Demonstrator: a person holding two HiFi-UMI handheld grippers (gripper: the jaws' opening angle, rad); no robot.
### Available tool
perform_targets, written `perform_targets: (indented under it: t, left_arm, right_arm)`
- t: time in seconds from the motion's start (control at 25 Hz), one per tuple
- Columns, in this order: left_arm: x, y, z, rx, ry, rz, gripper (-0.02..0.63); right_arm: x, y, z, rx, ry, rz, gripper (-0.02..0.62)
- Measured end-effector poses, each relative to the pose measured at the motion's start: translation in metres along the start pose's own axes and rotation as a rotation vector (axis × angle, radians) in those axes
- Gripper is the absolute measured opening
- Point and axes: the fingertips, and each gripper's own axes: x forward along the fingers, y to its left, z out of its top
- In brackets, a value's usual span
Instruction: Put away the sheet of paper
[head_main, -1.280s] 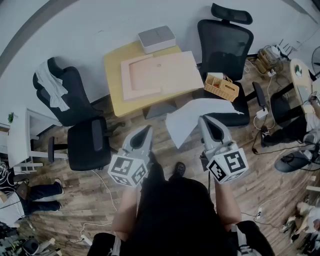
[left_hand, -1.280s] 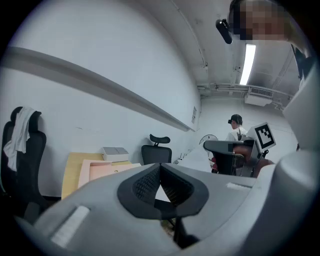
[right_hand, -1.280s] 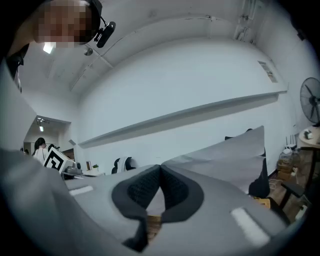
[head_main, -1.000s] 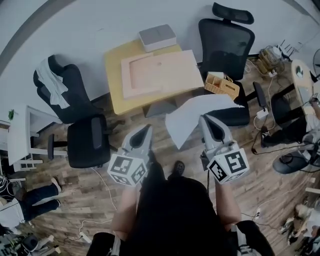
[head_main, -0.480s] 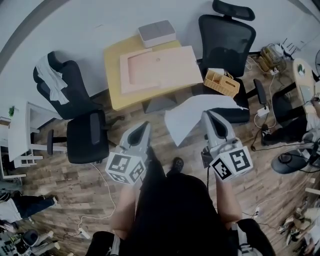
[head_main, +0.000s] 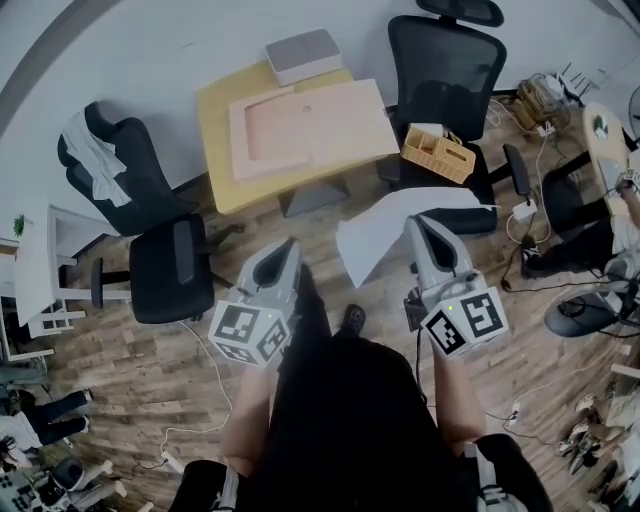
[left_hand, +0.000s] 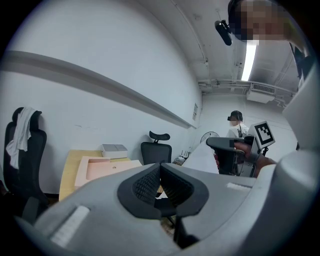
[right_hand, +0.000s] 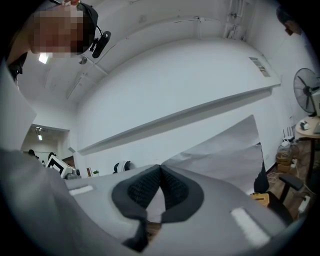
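The white sheet of paper (head_main: 380, 233) hangs in the air above the wooden floor, pinched at its near edge by my right gripper (head_main: 416, 224), which is shut on it. In the right gripper view the paper (right_hand: 227, 150) fans out up and to the right from the closed jaws (right_hand: 160, 168). My left gripper (head_main: 287, 252) is held beside it, about a hand's width to the left, shut with nothing in it (left_hand: 160, 167). Ahead stands a yellow table (head_main: 215, 150) with a pink tray (head_main: 305, 125) and a grey box (head_main: 303, 54).
Black office chairs stand left (head_main: 160, 260) and right (head_main: 445, 60) of the table. A wooden organiser (head_main: 440, 153) sits on the right chair's seat. A white side table (head_main: 35, 275) is at the far left. Cables and clutter (head_main: 545, 100) lie at the right.
The table and chairs have drifted slightly up and left in the head view. Both grippers keep their pose, and the paper stays in the right one.
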Motion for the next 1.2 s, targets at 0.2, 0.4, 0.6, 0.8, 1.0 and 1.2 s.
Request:
perform_targets:
  t: [0.2, 0.4, 0.6, 0.8, 1.0, 1.2]
  left_arm:
    - [0.009, 0.010, 0.000, 0.001, 0.013, -0.016, 0.009]
    - [0.027, 0.027, 0.001, -0.009, 0.014, -0.033, 0.009]
    - [0.050, 0.055, 0.011, -0.012, 0.017, -0.049, 0.009]
    - [0.072, 0.089, 0.026, -0.017, 0.011, -0.055, 0.009]
    - [0.097, 0.120, 0.043, -0.024, -0.002, -0.067, 0.009]
    - [0.114, 0.148, 0.056, -0.025, -0.008, -0.088, 0.009]
  right_arm:
    - [0.012, -0.004, -0.001, 0.004, 0.006, -0.020, 0.002]
    - [0.032, -0.008, -0.004, -0.002, 0.016, -0.032, 0.002]
    - [0.068, -0.013, 0.000, -0.006, 0.026, -0.045, 0.002]
    - [0.104, -0.018, 0.005, -0.011, 0.032, -0.058, 0.002]
    - [0.142, -0.024, 0.014, -0.024, 0.031, -0.074, 0.002]
    - [0.174, -0.025, 0.022, -0.034, 0.022, -0.097, 0.002]
